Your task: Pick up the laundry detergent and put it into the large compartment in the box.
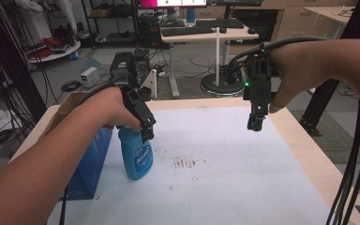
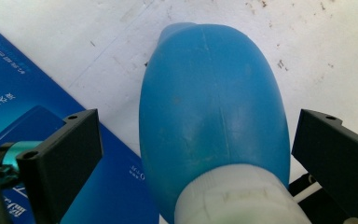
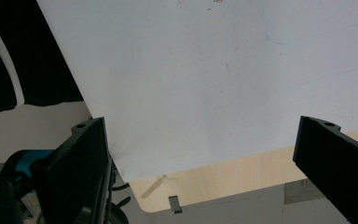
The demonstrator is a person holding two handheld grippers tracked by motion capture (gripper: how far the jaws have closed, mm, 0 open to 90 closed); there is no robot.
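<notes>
Leftmost, a blue box (image 1: 86, 164) stood near the table's (image 1: 243, 173) left edge, a blue bottle (image 1: 136, 157) just beside it, between the left claw's (image 1: 146, 133) spread jaws. Rightward, the right claw (image 1: 255, 123) hung open above the far edge.

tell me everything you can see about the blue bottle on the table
The blue bottle looks like smooth, glossy plastic with a rounded, bulging body and a white collar at its neck; a label with white lettering faces the camera in the high view. It stands upright on the white table surface, beside a blue box at its left. The left tool is at its top, jaws open on either side of the body, not touching it.
</notes>
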